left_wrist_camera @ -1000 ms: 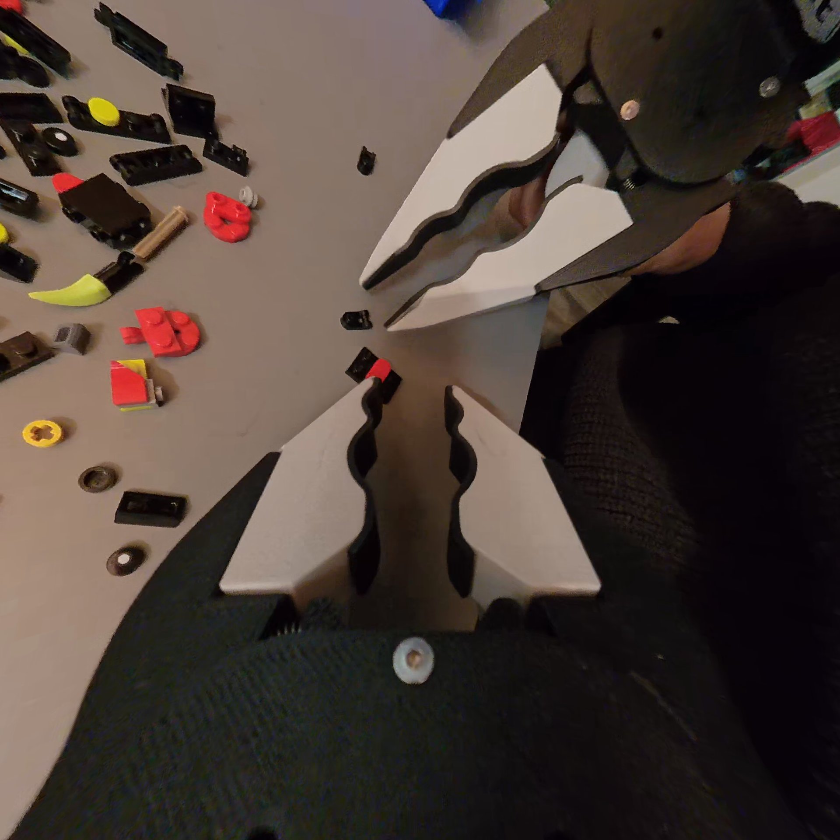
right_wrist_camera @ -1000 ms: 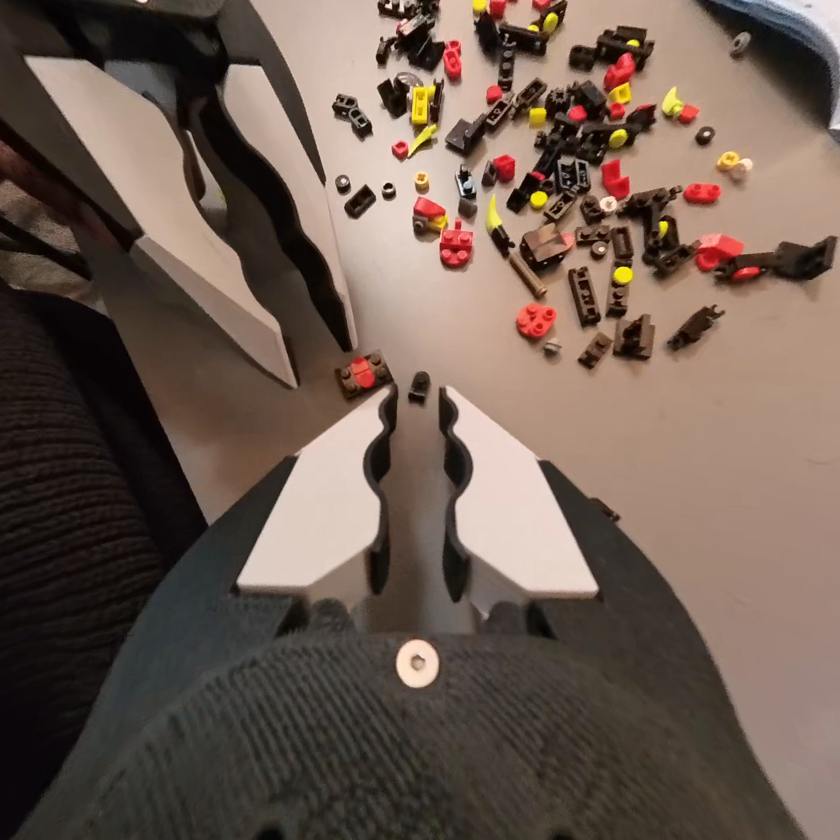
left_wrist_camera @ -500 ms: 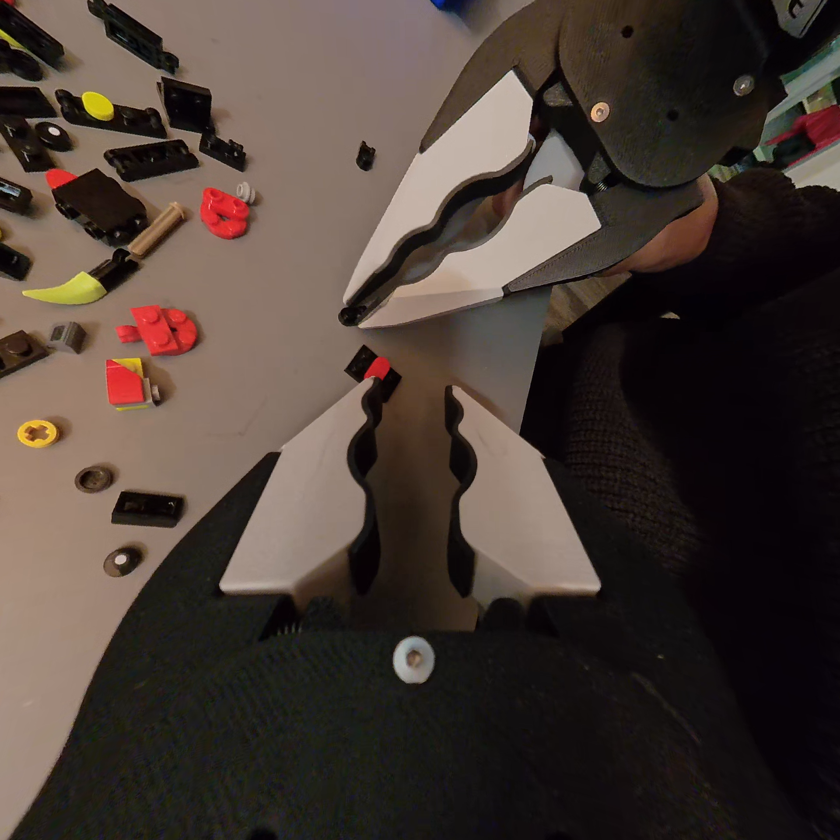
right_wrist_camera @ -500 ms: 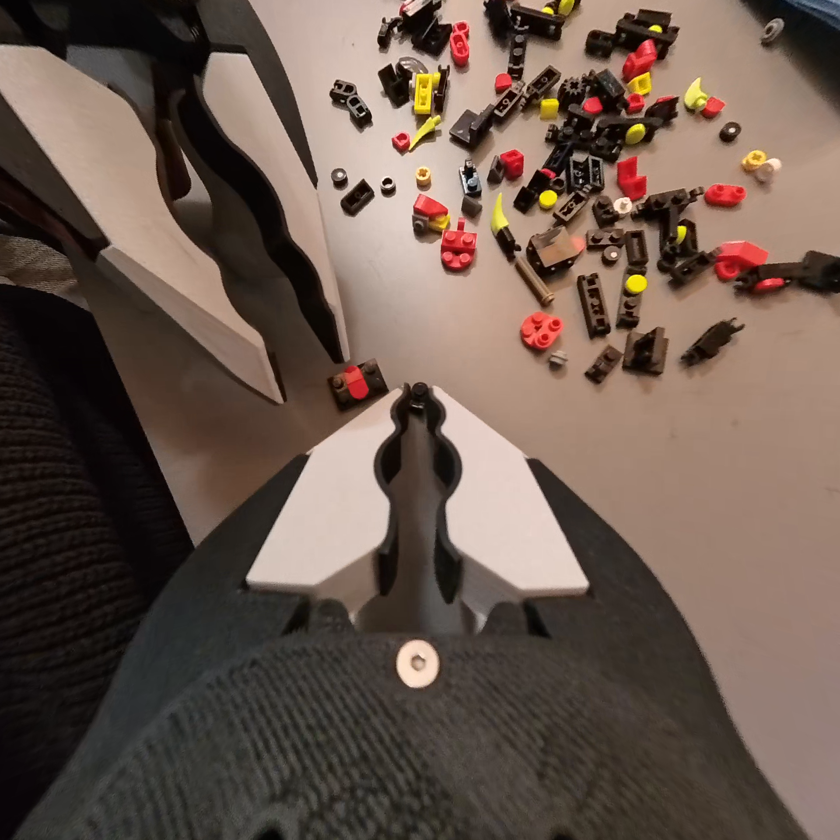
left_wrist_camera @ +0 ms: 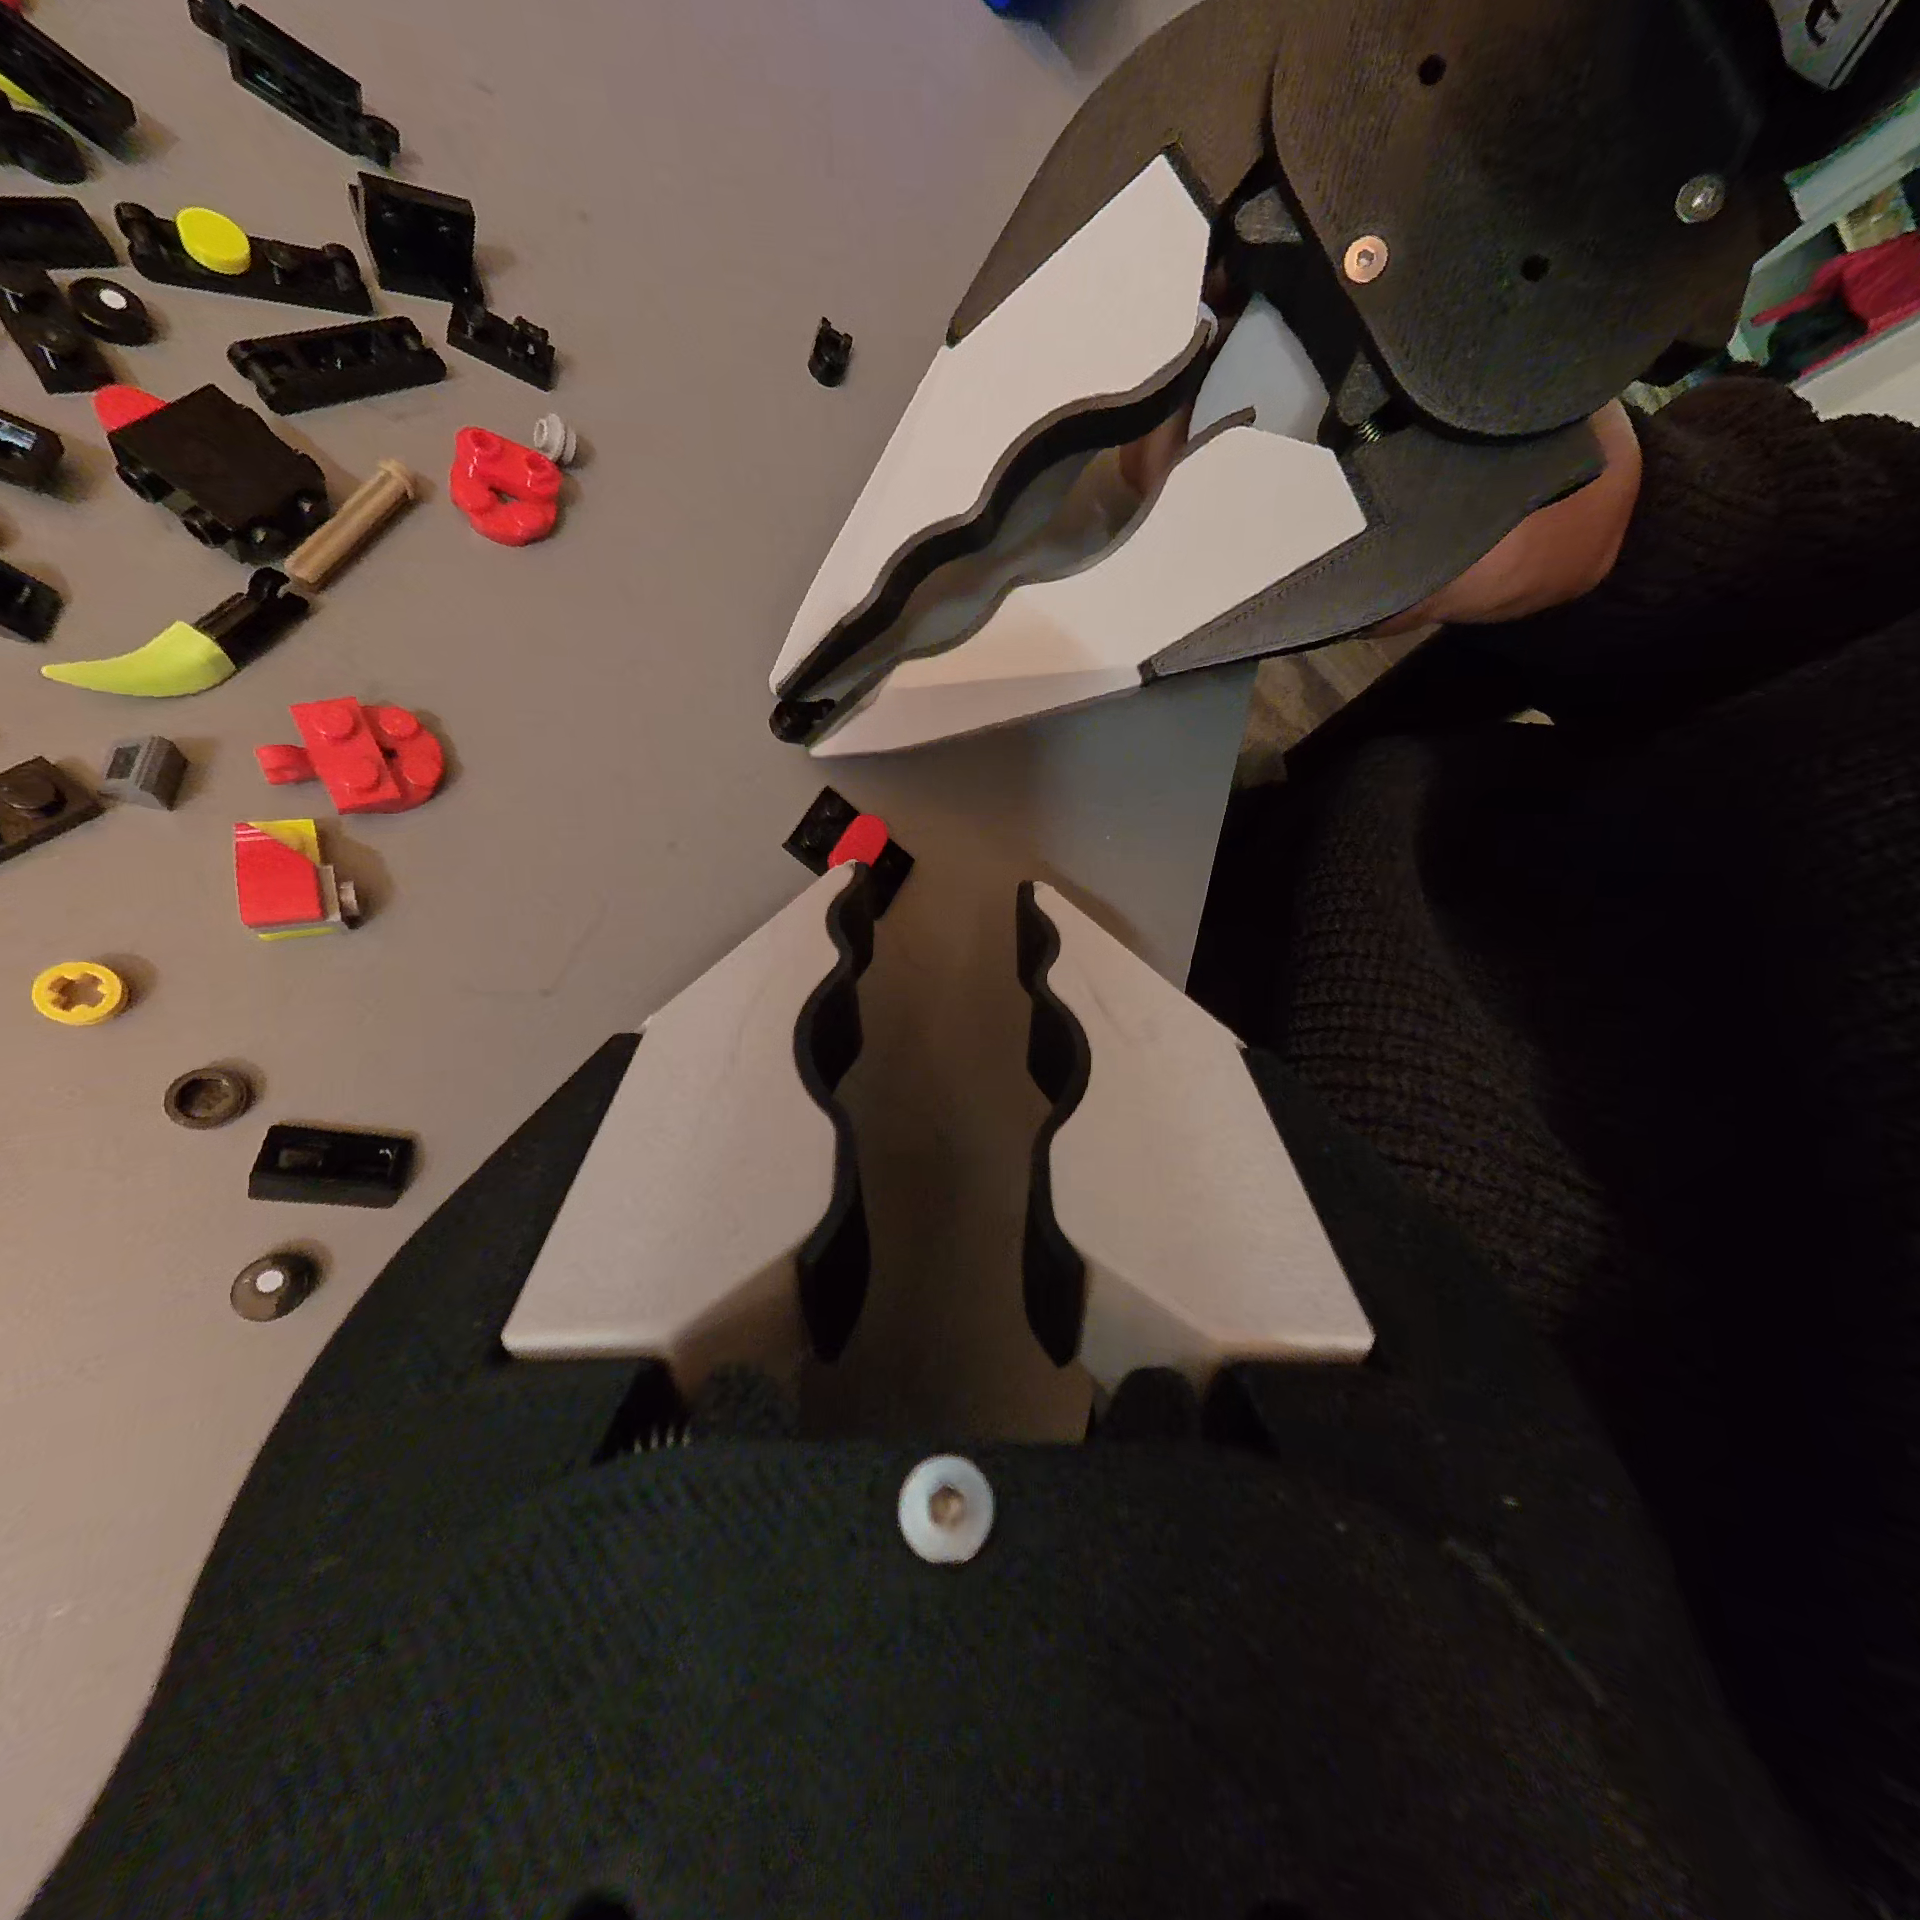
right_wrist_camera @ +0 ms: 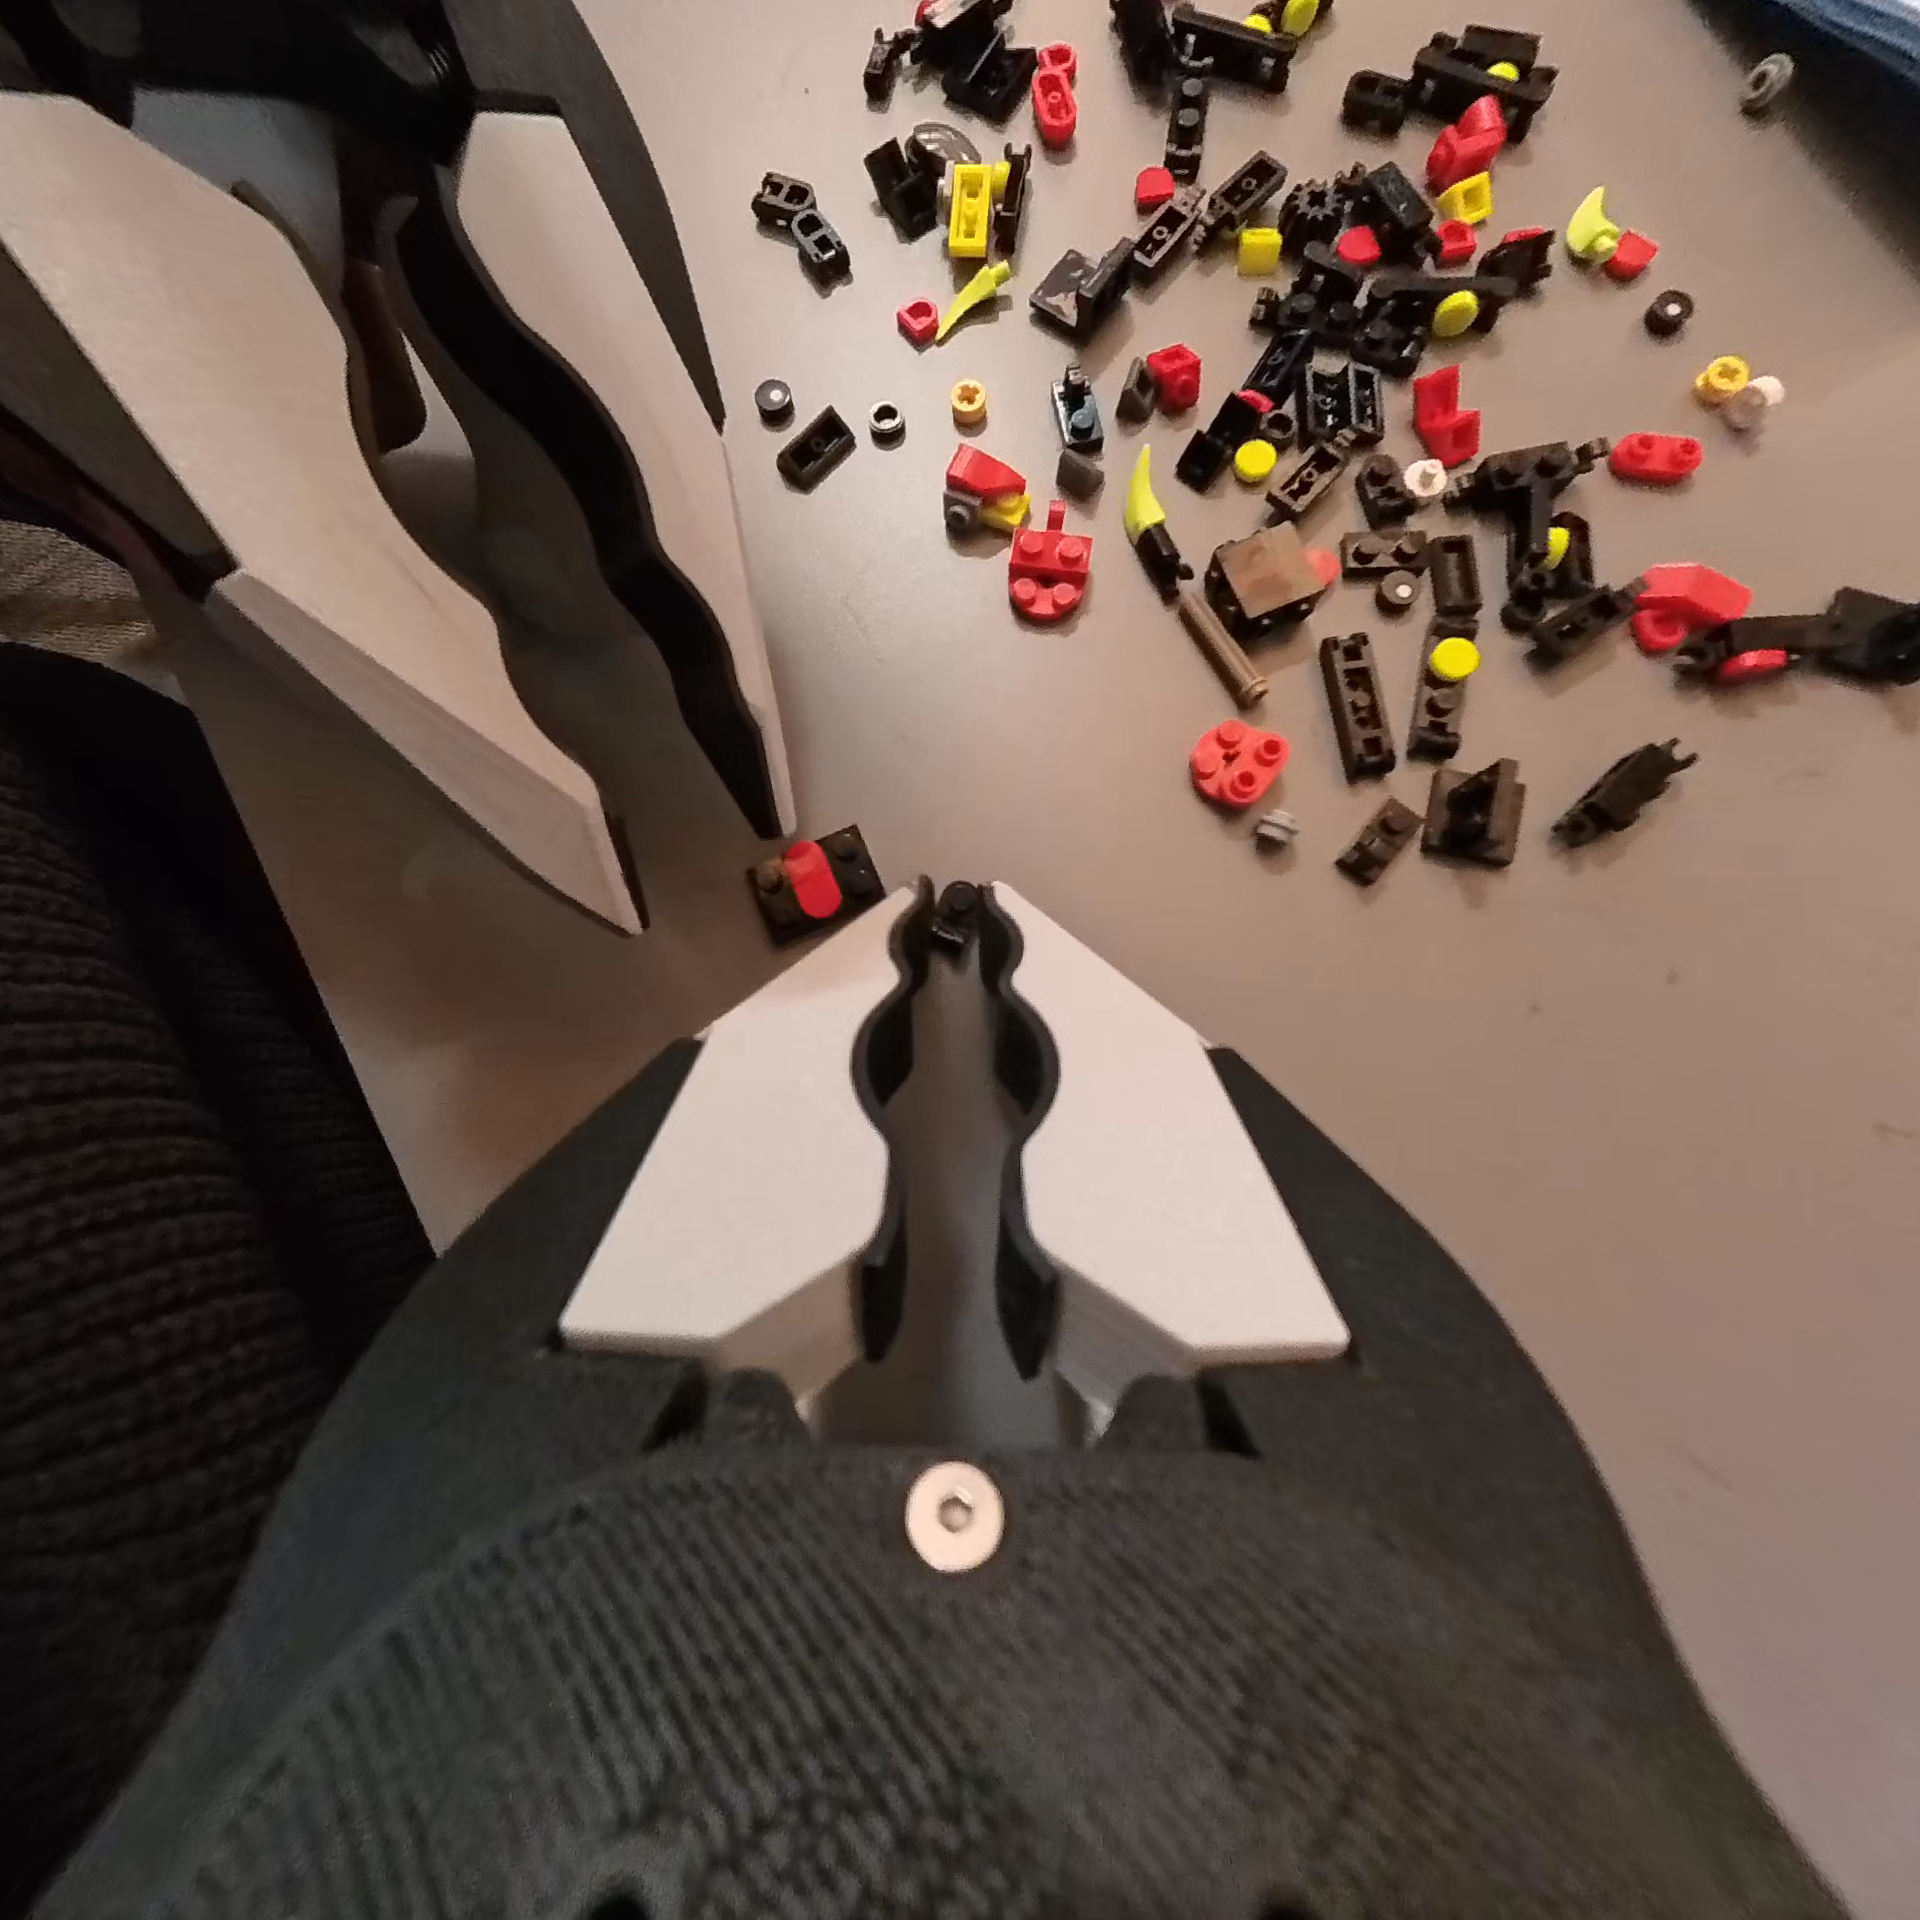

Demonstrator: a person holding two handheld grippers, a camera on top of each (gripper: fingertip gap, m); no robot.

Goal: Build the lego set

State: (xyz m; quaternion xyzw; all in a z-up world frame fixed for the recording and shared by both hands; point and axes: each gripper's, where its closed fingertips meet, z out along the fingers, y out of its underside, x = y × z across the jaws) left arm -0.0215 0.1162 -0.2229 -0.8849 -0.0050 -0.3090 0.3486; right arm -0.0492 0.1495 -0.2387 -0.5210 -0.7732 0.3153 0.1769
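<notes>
Your right gripper (right_wrist_camera: 956,906) now has its fingers drawn together on a small black clip piece (right_wrist_camera: 956,914), which a second ago lay free on the grey table (right_wrist_camera: 1351,1143) just ahead of fingers that stood apart. The pads press on both sides of the piece at the very tips, and the left wrist view shows the same piece (left_wrist_camera: 800,717) protruding from the tip of that gripper. Whether the piece has left the table surface cannot be told. Your left gripper (left_wrist_camera: 935,894) has not changed: its fingers stand apart with nothing between them. Its left fingertip (left_wrist_camera: 831,894) sits at the edge of a black plate with a red rounded tile (left_wrist_camera: 847,840) on top, which rests on the table near the front edge. In the right wrist view that plate (right_wrist_camera: 816,883) lies just beside the clamped piece, between the two grippers. The change means one small part is now secured in the right gripper while the plate stays unheld. The loose heap of black, red and yellow pieces (right_wrist_camera: 1351,416) lies well apart, farther out on the table.
</notes>
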